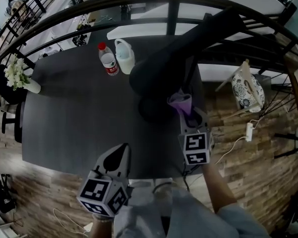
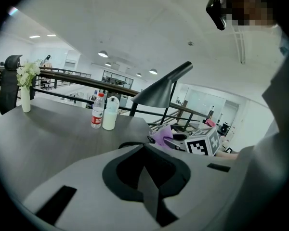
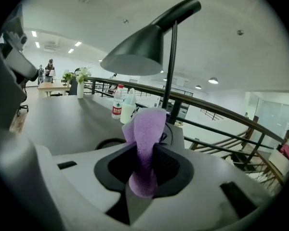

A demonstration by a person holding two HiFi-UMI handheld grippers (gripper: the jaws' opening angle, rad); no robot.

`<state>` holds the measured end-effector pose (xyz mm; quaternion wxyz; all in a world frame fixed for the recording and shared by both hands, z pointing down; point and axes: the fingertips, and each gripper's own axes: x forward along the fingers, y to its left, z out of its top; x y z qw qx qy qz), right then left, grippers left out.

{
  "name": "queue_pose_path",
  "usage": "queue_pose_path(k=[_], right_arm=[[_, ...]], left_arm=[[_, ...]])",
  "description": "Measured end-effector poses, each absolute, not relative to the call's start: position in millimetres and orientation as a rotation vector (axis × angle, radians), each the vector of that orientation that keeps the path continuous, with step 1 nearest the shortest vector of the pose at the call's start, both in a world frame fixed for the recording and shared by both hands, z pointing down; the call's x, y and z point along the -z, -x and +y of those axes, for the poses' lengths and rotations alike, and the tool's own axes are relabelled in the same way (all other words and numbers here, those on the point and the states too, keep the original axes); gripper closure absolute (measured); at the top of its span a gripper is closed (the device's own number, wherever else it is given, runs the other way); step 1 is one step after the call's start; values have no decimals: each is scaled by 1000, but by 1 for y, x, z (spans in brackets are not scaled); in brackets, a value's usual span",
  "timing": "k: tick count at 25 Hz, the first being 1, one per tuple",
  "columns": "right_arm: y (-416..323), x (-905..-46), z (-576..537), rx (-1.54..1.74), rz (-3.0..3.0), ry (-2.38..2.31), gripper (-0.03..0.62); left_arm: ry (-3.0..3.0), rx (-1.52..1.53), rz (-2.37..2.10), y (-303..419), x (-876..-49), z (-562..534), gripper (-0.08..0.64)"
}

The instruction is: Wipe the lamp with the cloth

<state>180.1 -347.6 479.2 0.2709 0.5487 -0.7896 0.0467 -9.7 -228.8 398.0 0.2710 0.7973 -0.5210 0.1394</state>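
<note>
One black metal desk lamp with a cone shade stands on a dark grey desk. There is one purple fleecy cloth, one clear plastic water bottle with a red cap, one milky white plastic jug, and one white vase of white flowers. A person holds two grippers.

The right gripper has its jaws closed narrow on the cloth, pinching it at the middle. The cloth's folded top stands up above the jaws and its lower end hangs down between them. The lamp shade hangs above and just ahead of these jaws, not touching the cloth. The lamp's upright stem rises straight ahead of them. The bottle and jug stand side by side well beyond the jaws, left of the stem. The vase is far off to the left, near the desk's far corner.

The left gripper has its jaws brought together with nothing between them. It is at the near desk edge, and the lamp is ahead and to the right of its jaws.

From the head view the shade covers part of the lamp's round base. In the right gripper view the cloth hides most of that base. The bottle's label is too small to read.
</note>
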Motion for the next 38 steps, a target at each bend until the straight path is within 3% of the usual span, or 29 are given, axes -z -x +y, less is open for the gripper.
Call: queue_pose_path(k=[8,23,38], right_arm=[[-164,-543,-338,-290,-2047,-1435,502],[-141,-583,-403,-225,-1761,-1498,503],[-27,-587,-394,-188,-1996,-1189,503]], left_arm=[[-2084,-393,-1440,33,-408,-224,551],[-2000,-394,-1467,75,-425,-217,551],[-1966,-411,-1465,97,-425,-211,551]])
